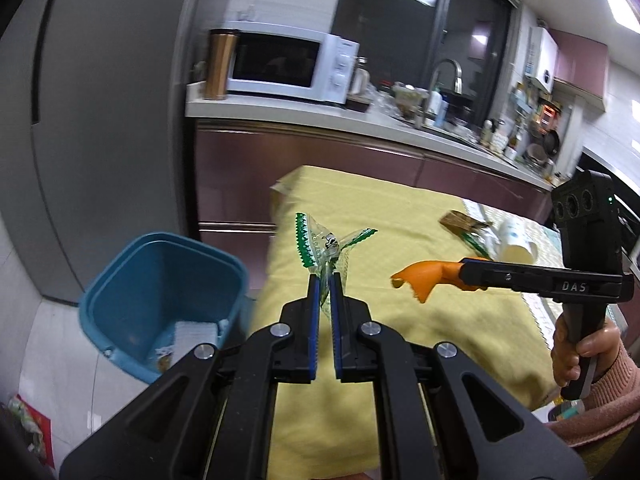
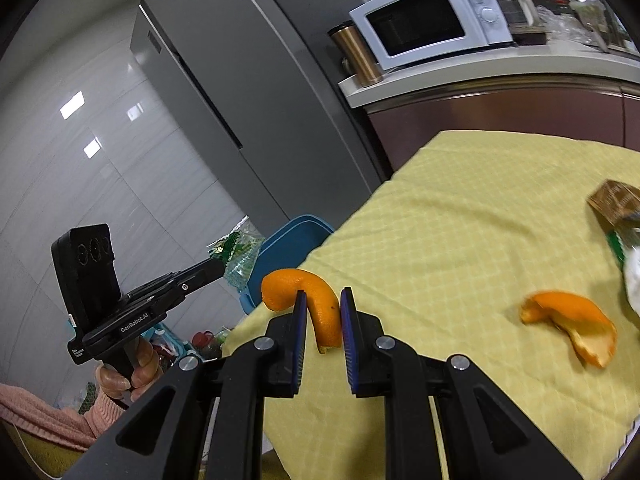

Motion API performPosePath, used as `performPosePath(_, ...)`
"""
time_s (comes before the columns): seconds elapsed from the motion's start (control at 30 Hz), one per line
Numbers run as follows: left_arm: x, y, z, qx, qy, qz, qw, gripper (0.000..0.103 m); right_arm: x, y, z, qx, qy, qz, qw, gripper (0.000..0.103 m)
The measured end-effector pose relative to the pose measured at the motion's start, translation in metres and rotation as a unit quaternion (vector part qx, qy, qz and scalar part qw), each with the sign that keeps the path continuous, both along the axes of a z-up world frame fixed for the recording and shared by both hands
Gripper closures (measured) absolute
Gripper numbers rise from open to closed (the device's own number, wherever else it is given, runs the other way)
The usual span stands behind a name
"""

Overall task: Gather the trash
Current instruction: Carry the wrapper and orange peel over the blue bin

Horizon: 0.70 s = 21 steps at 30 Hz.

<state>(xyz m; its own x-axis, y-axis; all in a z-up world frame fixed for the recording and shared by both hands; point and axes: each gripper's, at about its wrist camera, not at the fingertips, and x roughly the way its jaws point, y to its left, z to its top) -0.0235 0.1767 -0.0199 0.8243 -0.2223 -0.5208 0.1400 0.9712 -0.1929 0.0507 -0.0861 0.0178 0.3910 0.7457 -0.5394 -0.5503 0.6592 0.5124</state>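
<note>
My left gripper (image 1: 325, 280) is shut on a clear wrapper with green zigzag edges (image 1: 320, 242), held above the left end of the yellow tablecloth (image 1: 384, 216). A blue bin (image 1: 160, 280) stands on the floor just left of it. My right gripper (image 2: 323, 294) is shut on a curled strip of orange peel (image 2: 316, 300), held over the table's left edge. In the left wrist view the right gripper (image 1: 464, 274) shows side-on with the peel (image 1: 420, 278) sticking out. In the right wrist view the left gripper (image 2: 218, 266) carries the wrapper (image 2: 240, 258) near the bin (image 2: 288, 240).
A second orange peel (image 2: 572, 326), a brown packet (image 2: 616, 200) and a paper cup (image 1: 516, 242) lie on the tablecloth to the right. A grey fridge (image 1: 112, 120) rises behind the bin. A counter with a microwave (image 1: 292, 66) runs along the back. Litter (image 1: 28, 428) lies on the floor.
</note>
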Motion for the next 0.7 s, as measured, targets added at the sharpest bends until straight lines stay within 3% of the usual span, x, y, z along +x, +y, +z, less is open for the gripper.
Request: performPosePath(0.7, -0.008, 0.078, -0.018, -0.012, 0.015, 0.089, 0.9958, 0.097, 0.043, 0.091, 0.0, -0.029, -0.002, 0.067, 0.997, 0.088)
